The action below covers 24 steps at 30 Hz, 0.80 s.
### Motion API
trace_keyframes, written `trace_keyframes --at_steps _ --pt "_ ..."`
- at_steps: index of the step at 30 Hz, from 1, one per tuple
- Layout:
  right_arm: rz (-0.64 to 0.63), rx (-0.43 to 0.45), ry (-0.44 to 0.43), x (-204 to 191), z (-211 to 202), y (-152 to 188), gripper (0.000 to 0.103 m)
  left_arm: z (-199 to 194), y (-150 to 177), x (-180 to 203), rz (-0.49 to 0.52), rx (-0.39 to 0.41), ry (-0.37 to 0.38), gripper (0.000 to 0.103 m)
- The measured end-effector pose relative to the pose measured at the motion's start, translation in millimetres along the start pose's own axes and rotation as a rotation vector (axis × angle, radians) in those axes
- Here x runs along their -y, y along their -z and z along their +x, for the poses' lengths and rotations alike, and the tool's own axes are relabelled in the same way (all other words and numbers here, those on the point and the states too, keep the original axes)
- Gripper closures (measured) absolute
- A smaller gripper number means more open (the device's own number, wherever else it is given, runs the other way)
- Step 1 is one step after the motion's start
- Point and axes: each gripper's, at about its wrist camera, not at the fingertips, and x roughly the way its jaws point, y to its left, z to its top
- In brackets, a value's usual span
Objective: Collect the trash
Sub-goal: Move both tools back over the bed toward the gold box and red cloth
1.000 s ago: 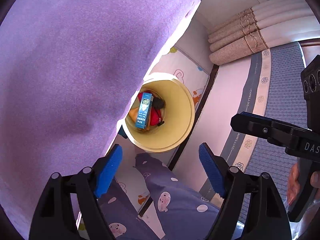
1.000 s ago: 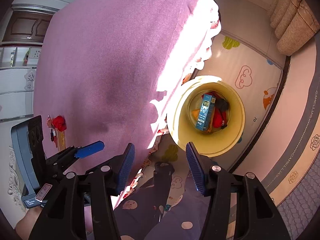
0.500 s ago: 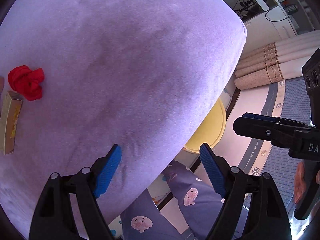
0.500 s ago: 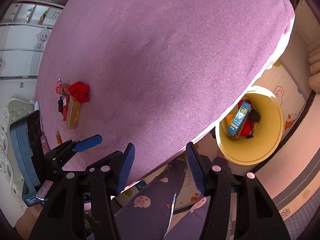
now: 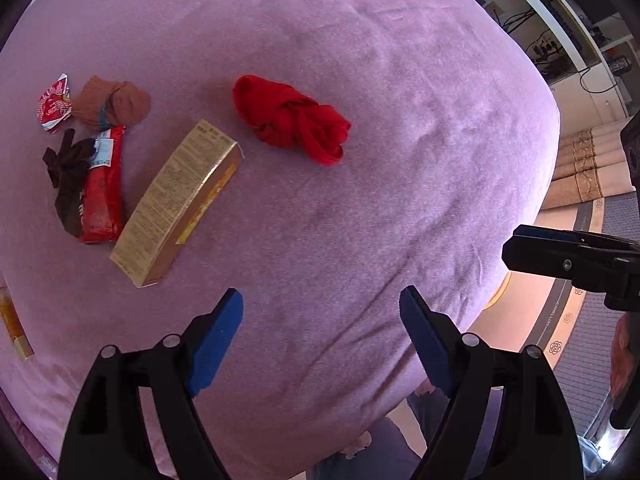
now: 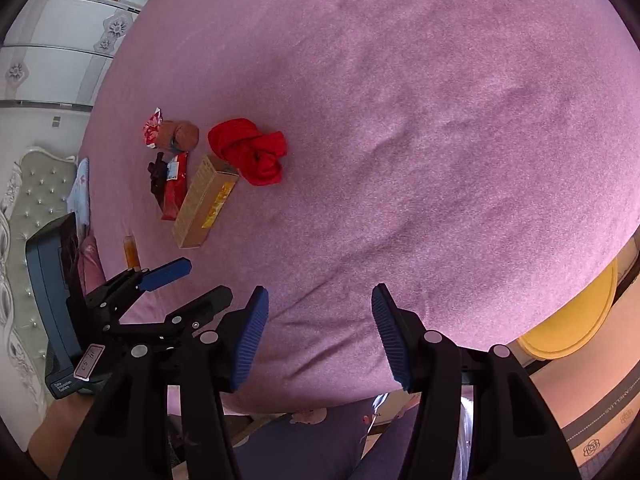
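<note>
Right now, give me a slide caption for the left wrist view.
Open left gripper hovers over a purple bedspread strewn with a red cloth bundle, tan carton and red wrapper.

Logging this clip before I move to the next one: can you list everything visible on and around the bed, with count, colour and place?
bedspread: 1, purple, fills most of both views
cloth bundle: 1, red, knotted, mid-bed
carton: 1, tan and brown, lying flat, near the cloth bundle
snack packet: 1, red, beside the carton
dark rag: 1, dark brown, against the snack packet
brown bundle: 1, brown, beyond the snack packet
wrapper: 1, red and white, crumpled, next to the brown bundle
tube: 1, orange, near the bed edge
bin: 1, yellow, on the floor, mostly hidden by the bed
rolled mats: several, beige, on the floor
left claw: 1, black with blue pads, open, empty
right claw: 1, black with blue pads, open, empty
</note>
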Motion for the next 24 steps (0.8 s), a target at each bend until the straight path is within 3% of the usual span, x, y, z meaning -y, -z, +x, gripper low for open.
trace_keyframes --at_steps 13,21,24 --pt "-0.096 -0.029 0.032 -48 20 -31 0.05 -2 -19 -33 0.08 0.039 -0.118 0.018" --pt "-0.12 -0.071 0.041 -59 48 -75 0.047 12 -48 -59 0.033 0.002 -0.135 0.016" --pt "-0.129 -0.08 0.054 -61 59 -88 0.044 27 -57 -61 0.071 -0.033 -0.129 0.016"
